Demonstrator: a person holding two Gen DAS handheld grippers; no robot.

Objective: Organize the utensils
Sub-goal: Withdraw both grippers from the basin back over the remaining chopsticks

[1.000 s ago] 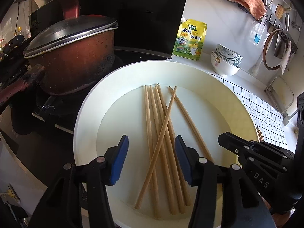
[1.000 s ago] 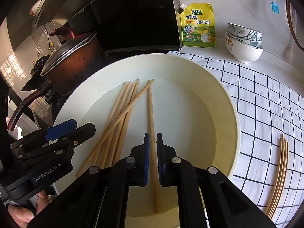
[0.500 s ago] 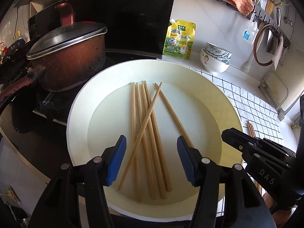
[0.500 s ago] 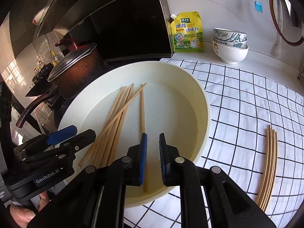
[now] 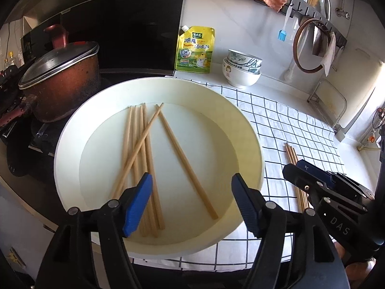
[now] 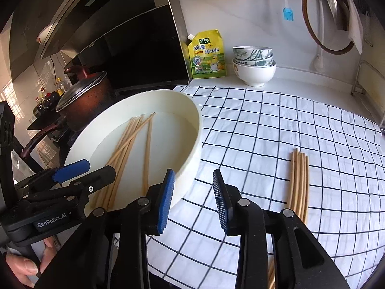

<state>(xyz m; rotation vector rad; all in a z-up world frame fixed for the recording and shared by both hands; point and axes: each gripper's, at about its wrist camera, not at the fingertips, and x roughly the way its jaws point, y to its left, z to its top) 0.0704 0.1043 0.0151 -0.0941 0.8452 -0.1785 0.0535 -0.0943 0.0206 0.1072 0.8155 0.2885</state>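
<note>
Far left: lidded pot (image 5: 60,82) on stove. Beside it, white basin (image 5: 250,130) holding loose chopsticks (image 5: 142,154), one crossed over the rest, one single chopstick (image 5: 186,166) lying apart to the right. Left tool (image 5: 191,202) hung over basin's near edge, jaws spread, just been widening, nothing between them. Right tool (image 6: 192,200) over checked cloth (image 6: 264,125) on worktop, just beside basin wall, jaws parted, just been opening, empty. Further right: sorted chopstick bundle (image 6: 299,183) lay flat on cloth.
</note>
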